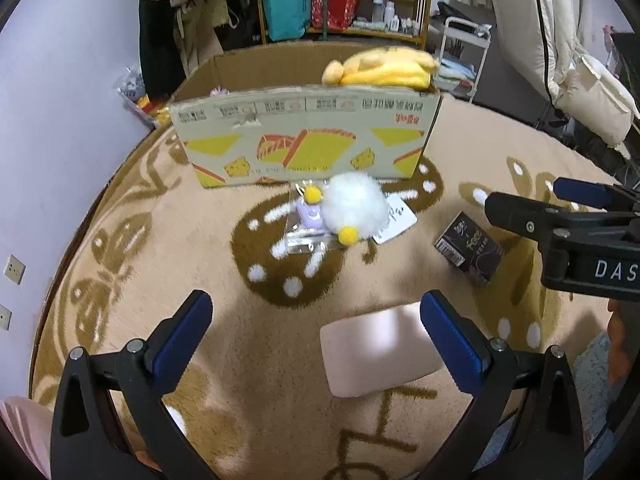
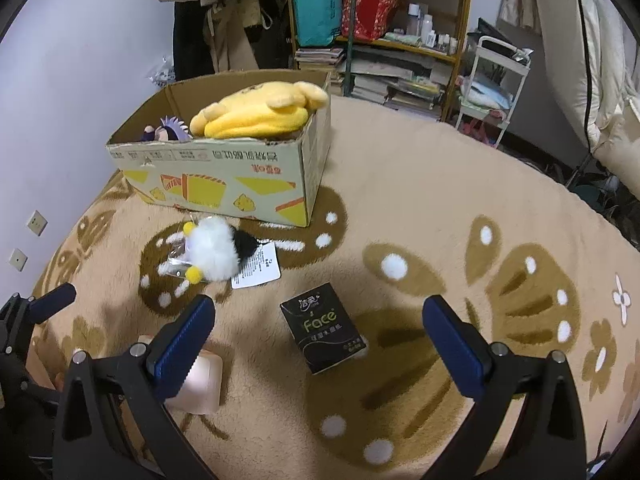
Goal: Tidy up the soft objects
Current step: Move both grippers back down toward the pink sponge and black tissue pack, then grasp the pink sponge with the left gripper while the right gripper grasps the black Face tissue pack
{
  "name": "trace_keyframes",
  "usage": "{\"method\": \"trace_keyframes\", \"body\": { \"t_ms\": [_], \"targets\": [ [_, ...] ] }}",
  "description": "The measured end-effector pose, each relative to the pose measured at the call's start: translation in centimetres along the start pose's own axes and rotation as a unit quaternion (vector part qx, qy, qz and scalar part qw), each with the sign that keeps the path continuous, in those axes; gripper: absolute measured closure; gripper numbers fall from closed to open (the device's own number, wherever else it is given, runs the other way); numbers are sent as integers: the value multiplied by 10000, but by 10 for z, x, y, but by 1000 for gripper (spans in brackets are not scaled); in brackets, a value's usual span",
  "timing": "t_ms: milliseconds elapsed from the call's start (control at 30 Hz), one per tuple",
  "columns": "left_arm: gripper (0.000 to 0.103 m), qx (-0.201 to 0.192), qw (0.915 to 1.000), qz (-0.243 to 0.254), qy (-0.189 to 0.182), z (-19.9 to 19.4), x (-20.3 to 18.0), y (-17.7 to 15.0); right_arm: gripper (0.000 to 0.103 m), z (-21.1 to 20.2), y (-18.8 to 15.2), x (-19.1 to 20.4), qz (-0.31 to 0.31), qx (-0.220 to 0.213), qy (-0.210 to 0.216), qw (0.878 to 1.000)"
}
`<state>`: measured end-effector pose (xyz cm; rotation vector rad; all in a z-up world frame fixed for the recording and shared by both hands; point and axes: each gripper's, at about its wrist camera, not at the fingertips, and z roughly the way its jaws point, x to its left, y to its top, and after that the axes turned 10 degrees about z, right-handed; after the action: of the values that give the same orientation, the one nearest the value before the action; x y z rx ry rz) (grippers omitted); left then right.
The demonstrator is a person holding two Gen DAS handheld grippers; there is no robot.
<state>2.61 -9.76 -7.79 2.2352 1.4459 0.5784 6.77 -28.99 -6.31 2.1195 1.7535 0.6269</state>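
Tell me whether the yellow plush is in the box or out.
In: the yellow plush lies inside the open cardboard box, bulging above its rim.

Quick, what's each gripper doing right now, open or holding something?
Left gripper: open, holding nothing, over the rug.
Right gripper: open, holding nothing.

Black tissue pack (image 2: 323, 328): "Face". Right gripper (image 1: 520, 208) body: "DAS".

Purple-haired doll (image 2: 170, 131) mostly hidden inside cardboard box (image 2: 224, 168); clear packet (image 1: 304, 236) half covered by white fluffy toy (image 1: 354, 210).
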Motion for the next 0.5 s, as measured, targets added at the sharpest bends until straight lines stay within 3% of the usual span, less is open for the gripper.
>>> {"method": "trace_keyframes", "body": {
  "t_ms": [500],
  "targets": [
    [1, 479, 9980, 163, -372, 27, -21, -3, 0, 45, -2, -12, 315, 716, 167, 9968]
  ]
}}
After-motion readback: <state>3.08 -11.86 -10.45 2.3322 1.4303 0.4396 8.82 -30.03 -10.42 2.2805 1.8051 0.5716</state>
